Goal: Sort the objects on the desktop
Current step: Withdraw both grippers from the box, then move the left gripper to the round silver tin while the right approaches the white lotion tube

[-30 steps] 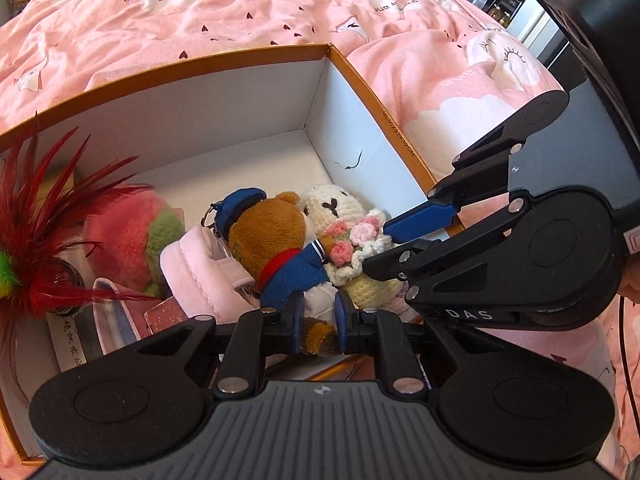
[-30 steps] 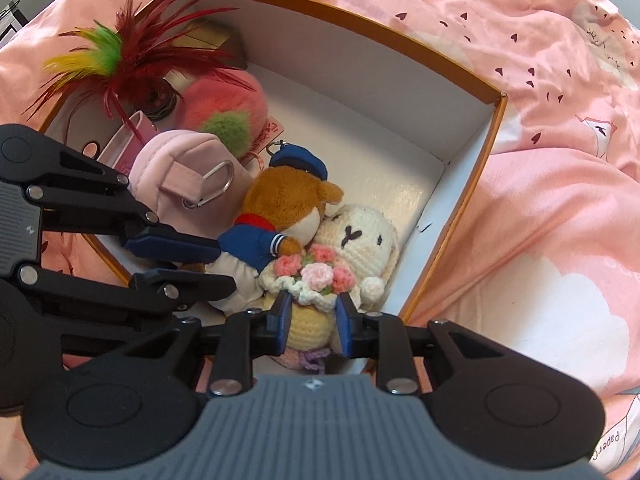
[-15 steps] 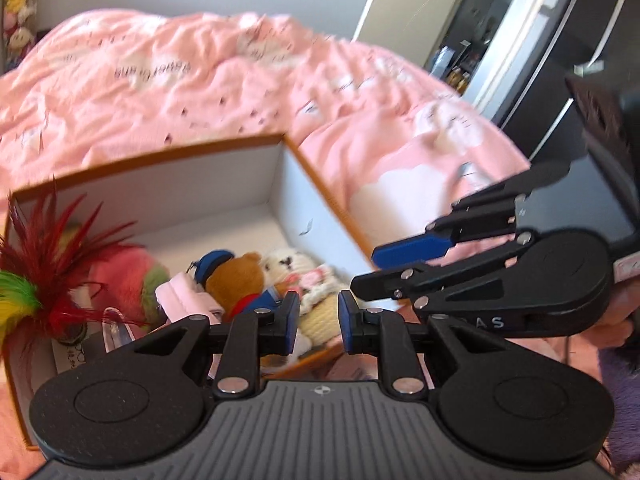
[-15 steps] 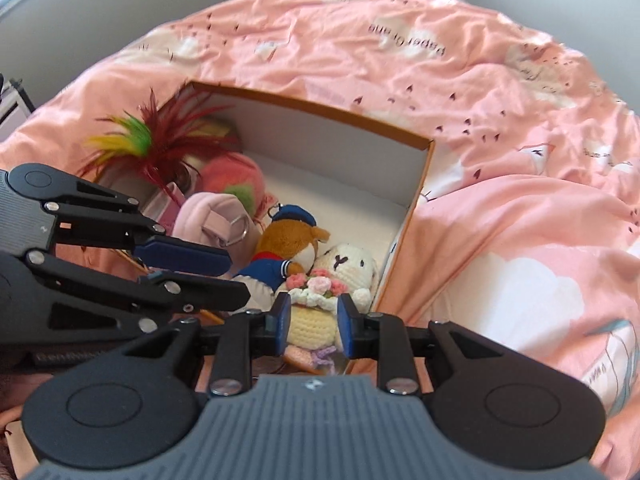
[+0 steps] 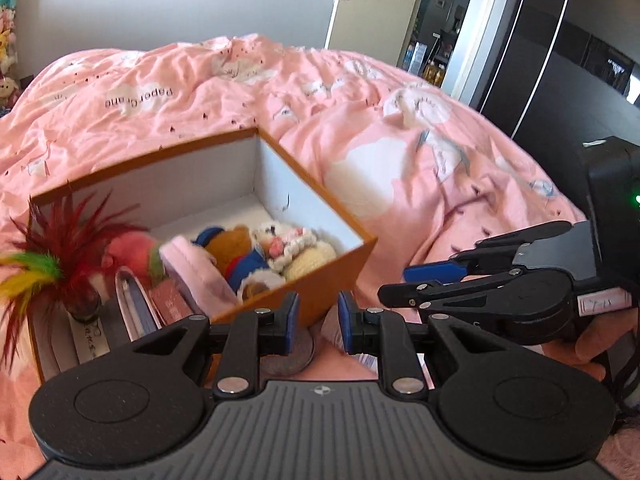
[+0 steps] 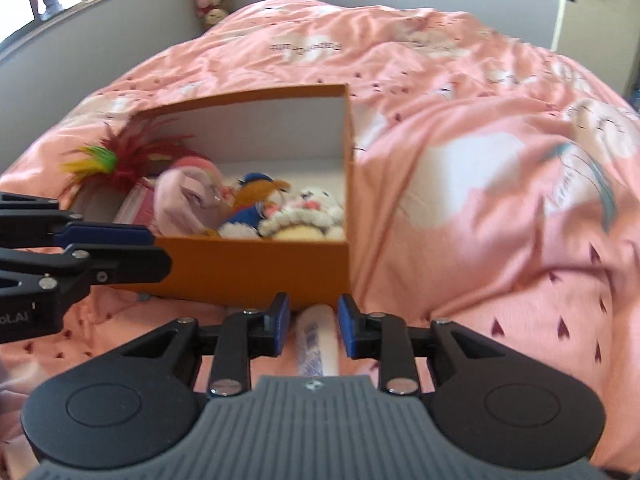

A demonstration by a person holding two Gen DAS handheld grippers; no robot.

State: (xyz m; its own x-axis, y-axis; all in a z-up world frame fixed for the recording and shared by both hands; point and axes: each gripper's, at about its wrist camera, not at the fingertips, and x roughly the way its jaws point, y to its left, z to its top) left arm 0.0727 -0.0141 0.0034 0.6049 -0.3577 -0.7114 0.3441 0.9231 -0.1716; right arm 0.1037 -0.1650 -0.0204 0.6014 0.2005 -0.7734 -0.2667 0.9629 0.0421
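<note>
While 1 box (image 6: 248,268) holds 2 plush (image 6: 256,200), both claws open.

Matt cardboard box (image 6: 256,276); soft cloth quilt (image 6: 460,208).

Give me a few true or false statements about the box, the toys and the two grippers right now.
1. The orange box sits on a pink duvet. True.
2. The brown bear lies outside the box. False: it lies inside, beside the white crocheted bunny.
3. The right gripper is clamped on the bunny. False: its jaws are opening, with a white tube on the duvet showing between them.
4. Red feathers stick up at the box's end. True.
5. The left gripper holds nothing. True.
</note>
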